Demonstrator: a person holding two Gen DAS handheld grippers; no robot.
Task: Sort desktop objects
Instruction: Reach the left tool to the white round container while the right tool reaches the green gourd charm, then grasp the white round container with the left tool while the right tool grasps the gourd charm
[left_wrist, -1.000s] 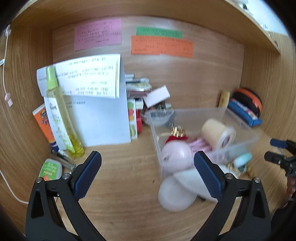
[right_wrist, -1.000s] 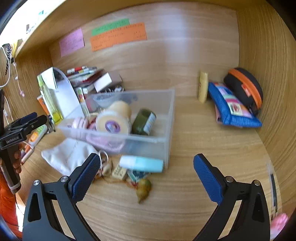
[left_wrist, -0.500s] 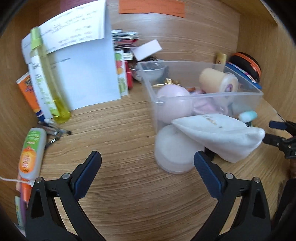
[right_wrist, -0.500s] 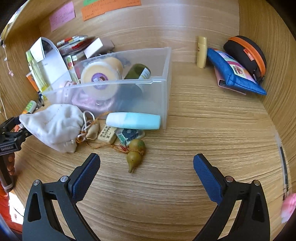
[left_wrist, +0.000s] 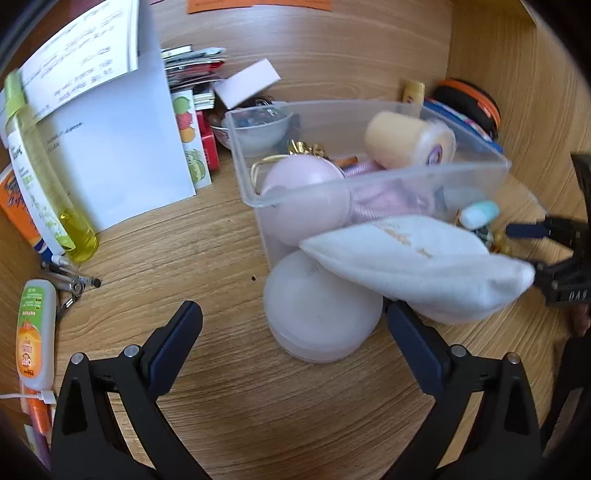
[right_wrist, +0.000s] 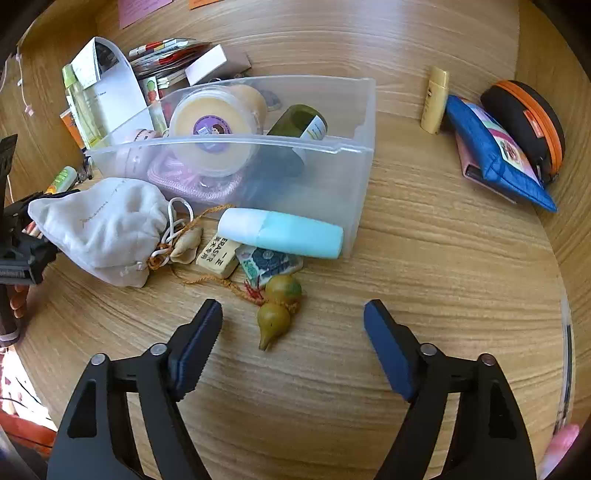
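Observation:
My right gripper (right_wrist: 291, 314) hangs low over the desk, its jaws closing. A small green-yellow gourd charm (right_wrist: 277, 314) on an orange cord lies between the fingers, and the pads do not touch it. Behind it lie an eraser (right_wrist: 218, 256), a teal-and-white tube (right_wrist: 280, 232) and a white drawstring pouch (right_wrist: 99, 225) against a clear plastic bin (right_wrist: 354, 155). My left gripper (left_wrist: 291, 321) is open. A round frosted white jar (left_wrist: 314, 317) sits just ahead, near its right finger, with the pouch (left_wrist: 424, 258) lying partly over it.
The bin (left_wrist: 369, 181) holds a tape roll, a pink ball, a pink cord and a green jar. A yellow bottle (left_wrist: 44, 177) and papers (left_wrist: 110, 147) stand at the left. A blue pouch (right_wrist: 495, 155), a black-orange case (right_wrist: 524, 122) and a yellow tube (right_wrist: 436, 99) lie right.
Both grippers have sunk toward the desk and tipped downward, so the objects look closer. The right gripper's fingers have drawn inward on either side of the gourd charm.

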